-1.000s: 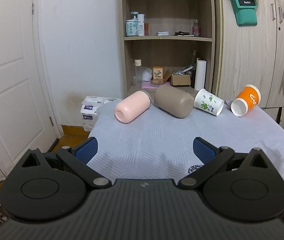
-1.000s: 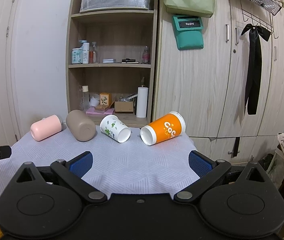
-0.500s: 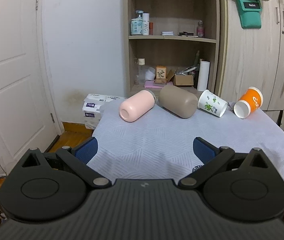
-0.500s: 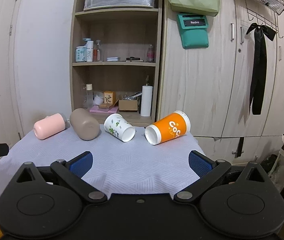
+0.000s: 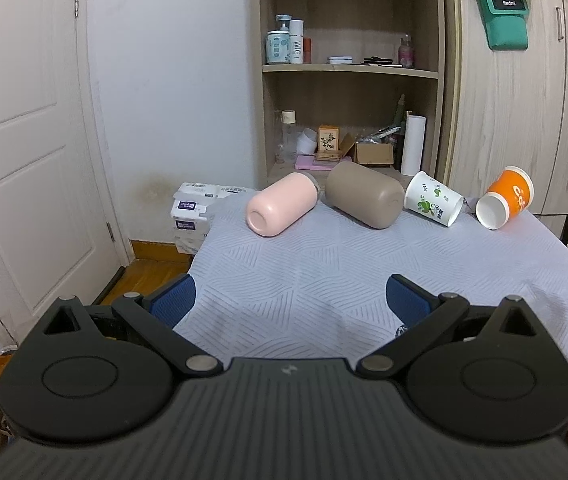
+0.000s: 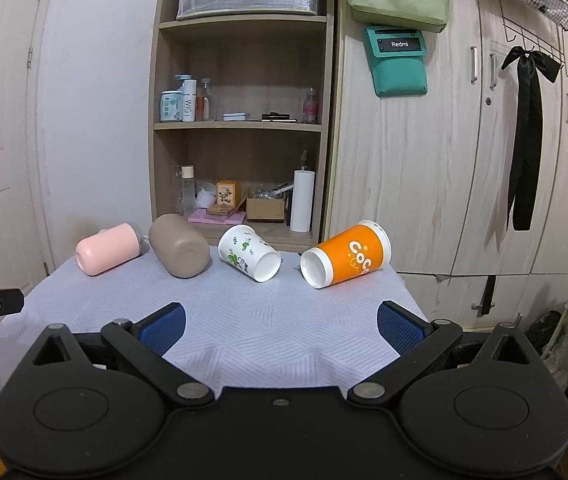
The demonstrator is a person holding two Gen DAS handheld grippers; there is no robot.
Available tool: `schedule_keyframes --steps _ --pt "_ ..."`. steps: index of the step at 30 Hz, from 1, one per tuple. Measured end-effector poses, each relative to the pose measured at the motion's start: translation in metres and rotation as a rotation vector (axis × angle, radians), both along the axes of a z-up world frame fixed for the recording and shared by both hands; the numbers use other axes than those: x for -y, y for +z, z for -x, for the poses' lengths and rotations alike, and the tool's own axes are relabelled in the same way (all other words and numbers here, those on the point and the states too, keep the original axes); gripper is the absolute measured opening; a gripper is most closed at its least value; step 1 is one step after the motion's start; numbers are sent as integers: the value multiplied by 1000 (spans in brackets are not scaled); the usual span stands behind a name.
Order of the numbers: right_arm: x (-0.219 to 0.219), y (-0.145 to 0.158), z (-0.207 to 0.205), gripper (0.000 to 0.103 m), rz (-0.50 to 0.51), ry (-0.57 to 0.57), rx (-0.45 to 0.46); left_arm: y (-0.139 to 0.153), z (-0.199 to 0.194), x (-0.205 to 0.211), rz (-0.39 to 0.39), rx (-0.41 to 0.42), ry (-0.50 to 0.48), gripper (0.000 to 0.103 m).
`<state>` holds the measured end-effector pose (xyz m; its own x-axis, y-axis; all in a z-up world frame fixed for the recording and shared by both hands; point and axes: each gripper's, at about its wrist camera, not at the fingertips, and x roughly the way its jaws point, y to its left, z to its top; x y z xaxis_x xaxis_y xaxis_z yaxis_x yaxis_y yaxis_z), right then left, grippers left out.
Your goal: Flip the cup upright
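Both cameras have been shifted slightly since the earlier frames, so that the cups are seen a little lower and nearer, though no cup has been displaced. Four cups are laid on their sides in a row along the far edge of the counter (image 6: pixel 243 332), which is covered with a pale patterned cloth. At the far left a pink cup (image 5: pixel 281 203) is seen, with a taupe cup (image 5: pixel 364 199) just beside it; whether the two are touching cannot be told. Further right a white paper cup with green print (image 6: pixel 249 257) is laid with its mouth turned toward the near right, and at the far right an orange paper cup (image 6: pixel 346 254) is laid with its mouth toward the near left. The left gripper (image 5: pixel 290 300) is held released and empty over the near edge, well apart from every cup. The right gripper (image 6: pixel 279 322) is likewise spread wide and empty. Nothing has yet been grasped or stood up, so the whole task is judged to remain: approach, grasp and flip.
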<state>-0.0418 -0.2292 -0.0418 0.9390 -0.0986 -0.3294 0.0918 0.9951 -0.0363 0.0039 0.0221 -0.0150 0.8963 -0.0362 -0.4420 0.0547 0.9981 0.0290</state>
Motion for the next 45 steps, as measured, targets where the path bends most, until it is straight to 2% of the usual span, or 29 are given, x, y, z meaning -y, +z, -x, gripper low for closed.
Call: schedule_keyframes --steps 7,13,17,21,25,33,40,42,45 --pt "4 -2 -2 103 -9 -4 -9 2 1 5 0 2 -17 103" --pt "11 -6 -10 103 -27 -8 -26 -1 -6 11 1 -32 -41 103" --pt "18 -10 -22 103 -37 -17 -51 1 -13 13 20 -52 -96 103" --pt "29 -14 -34 103 -72 -11 -72 5 -26 22 -18 -67 -125 103" --pt "41 -17 -47 103 -102 22 -97 17 -46 36 -42 -106 -196 103" --pt "86 -28 -85 103 -195 34 -156 40 -93 81 -71 -189 -332 103" --pt "125 -30 -120 103 -296 68 -172 46 -140 138 -182 -141 -397 103" --pt "133 -30 -131 103 -324 99 -171 48 -153 153 -176 -138 -425 103" --pt "141 -28 -141 103 -341 155 -155 50 -173 172 -128 -120 -396 103"
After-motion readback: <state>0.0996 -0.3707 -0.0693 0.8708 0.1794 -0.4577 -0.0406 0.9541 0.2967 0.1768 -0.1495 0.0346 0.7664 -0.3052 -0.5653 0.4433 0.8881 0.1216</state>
